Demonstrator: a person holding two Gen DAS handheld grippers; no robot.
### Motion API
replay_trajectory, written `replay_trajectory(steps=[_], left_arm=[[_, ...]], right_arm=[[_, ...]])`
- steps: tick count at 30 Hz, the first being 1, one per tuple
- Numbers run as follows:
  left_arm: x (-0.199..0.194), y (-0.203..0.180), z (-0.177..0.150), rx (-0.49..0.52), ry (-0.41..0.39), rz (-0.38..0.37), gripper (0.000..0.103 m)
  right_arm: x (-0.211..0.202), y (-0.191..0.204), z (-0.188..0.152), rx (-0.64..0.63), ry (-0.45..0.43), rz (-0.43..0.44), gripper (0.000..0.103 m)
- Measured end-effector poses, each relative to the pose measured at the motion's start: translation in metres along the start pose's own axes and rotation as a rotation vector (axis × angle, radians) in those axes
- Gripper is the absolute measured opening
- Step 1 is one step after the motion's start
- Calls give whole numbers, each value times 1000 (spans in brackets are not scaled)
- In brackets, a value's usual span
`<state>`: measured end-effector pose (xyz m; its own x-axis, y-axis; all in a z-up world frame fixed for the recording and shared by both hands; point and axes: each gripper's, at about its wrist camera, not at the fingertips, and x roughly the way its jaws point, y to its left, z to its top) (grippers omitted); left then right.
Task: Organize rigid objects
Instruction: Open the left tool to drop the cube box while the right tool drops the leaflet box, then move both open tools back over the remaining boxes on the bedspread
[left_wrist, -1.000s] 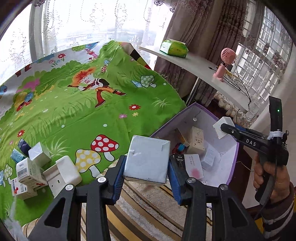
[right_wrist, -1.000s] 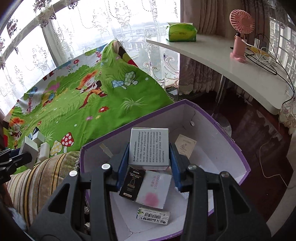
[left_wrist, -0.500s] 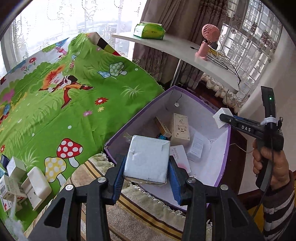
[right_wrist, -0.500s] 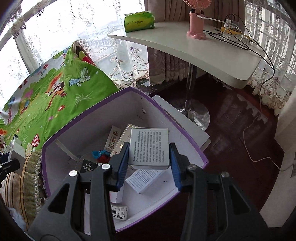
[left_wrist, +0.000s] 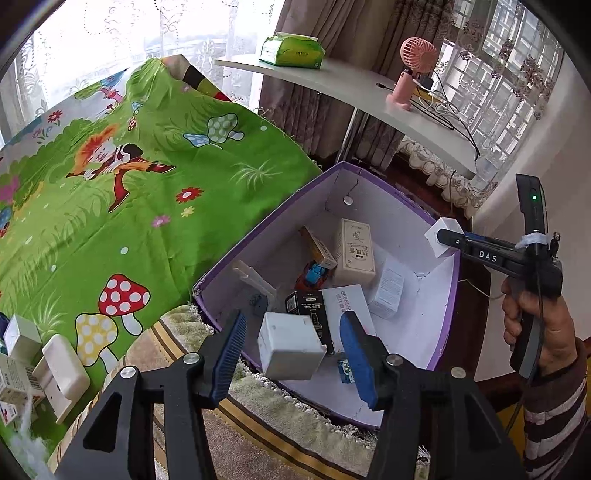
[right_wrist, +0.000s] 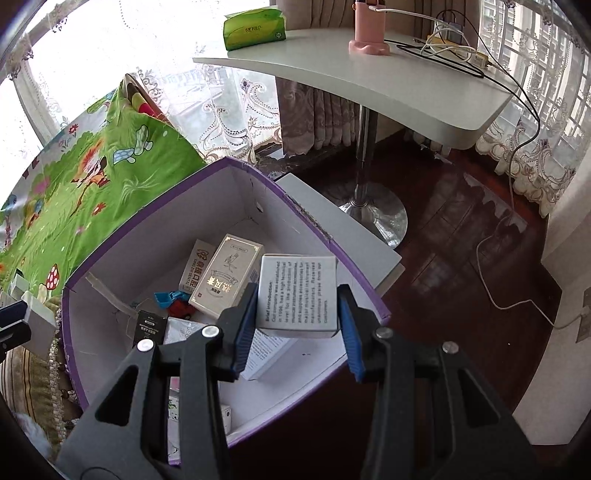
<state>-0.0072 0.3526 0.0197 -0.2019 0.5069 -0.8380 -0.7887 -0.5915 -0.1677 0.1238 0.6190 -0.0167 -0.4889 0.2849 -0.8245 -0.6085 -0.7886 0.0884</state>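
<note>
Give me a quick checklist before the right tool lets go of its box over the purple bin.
1. Left tool has let go: ok; its jaws have just been opening and the plain white box sits loose between them, touching neither pad.
2. White box lands inside the purple bin: cannot tell; it is right at the near rim.
3. Right tool grips the printed box: ok, both pads press its sides.
4. Printed box is over the bin's opening: ok, though near the far rim.
5. Free floor below it: ok, bare patch beside the leaflet box.
</note>
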Motion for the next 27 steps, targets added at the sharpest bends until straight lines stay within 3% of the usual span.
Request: replay_trajectory(steps=[4,6,9,19,27], left_arm=[[-1,1,0,-7,-4,-2,57],[-1,2,-1,-11,-4,-1,58],[-2,4,-1,-21,-8,-2,58],[-10,12,-3,-55,-36,-1,58],[-24,29,-10,-108,-69,6,58]], right_arm=[[5,-3,-1,7,24,9,49],[6,-5,-2,13,26,9,59],[5,-8,-2,22,20,-3,66],[-3,1,3,-10,-8,-9,66],[-7,26,2,-67,-14,52,66]])
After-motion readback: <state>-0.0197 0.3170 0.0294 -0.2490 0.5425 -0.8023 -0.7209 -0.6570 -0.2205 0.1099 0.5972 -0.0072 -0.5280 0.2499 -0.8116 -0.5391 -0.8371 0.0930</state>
